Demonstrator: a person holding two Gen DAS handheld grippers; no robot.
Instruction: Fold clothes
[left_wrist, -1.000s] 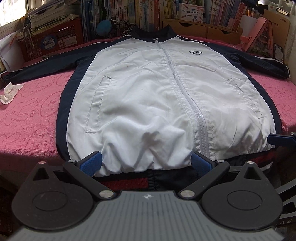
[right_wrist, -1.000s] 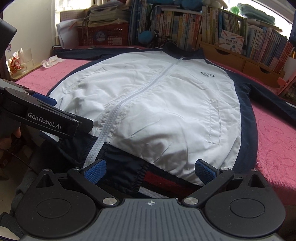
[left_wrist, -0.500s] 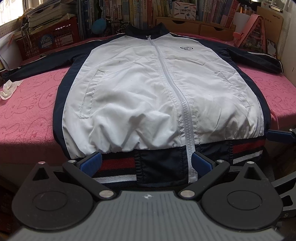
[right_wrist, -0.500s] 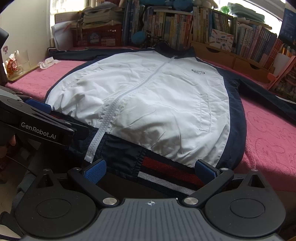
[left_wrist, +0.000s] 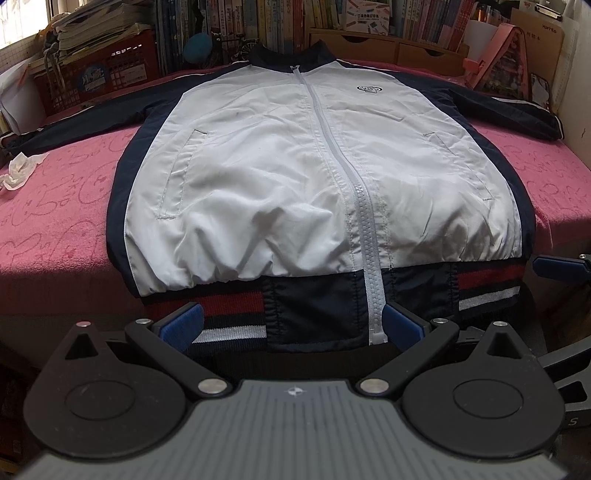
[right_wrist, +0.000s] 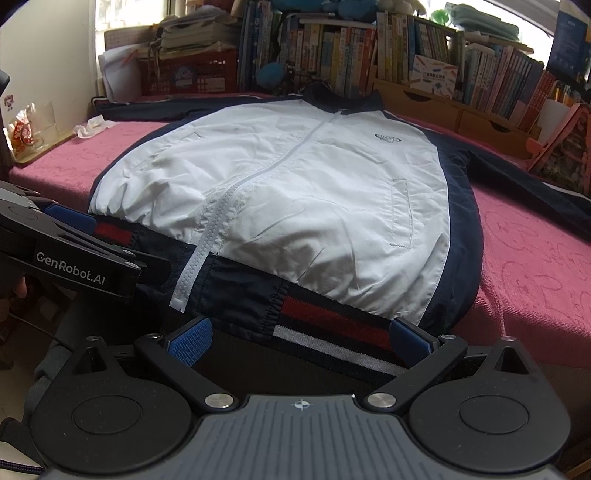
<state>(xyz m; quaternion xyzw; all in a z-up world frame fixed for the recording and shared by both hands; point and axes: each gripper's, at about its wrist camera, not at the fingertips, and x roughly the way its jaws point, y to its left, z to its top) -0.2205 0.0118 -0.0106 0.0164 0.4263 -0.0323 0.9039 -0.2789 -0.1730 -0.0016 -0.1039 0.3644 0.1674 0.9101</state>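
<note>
A white and navy zip jacket (left_wrist: 295, 177) lies front up and spread flat on the pink table cover (left_wrist: 55, 206), sleeves out to both sides. Its striped hem (left_wrist: 236, 314) hangs over the near table edge. My left gripper (left_wrist: 291, 326) is open and empty, just in front of the hem near the zipper end. My right gripper (right_wrist: 299, 339) is open and empty in front of the hem's right part (right_wrist: 332, 325); the jacket (right_wrist: 295, 192) fills that view. The left gripper (right_wrist: 74, 254) also shows at the left of the right wrist view.
A bookshelf (left_wrist: 369, 18) and wooden drawers (left_wrist: 424, 51) stand behind the table. A red crate (left_wrist: 99, 74) with papers is at the back left. A crumpled white tissue (left_wrist: 20, 170) lies on the left of the cover. A pink stand (left_wrist: 506, 59) is at the back right.
Both grippers have drawn back from the table. The hem, tucked under the white front before, now hangs out over the near edge with its stripes showing.
</note>
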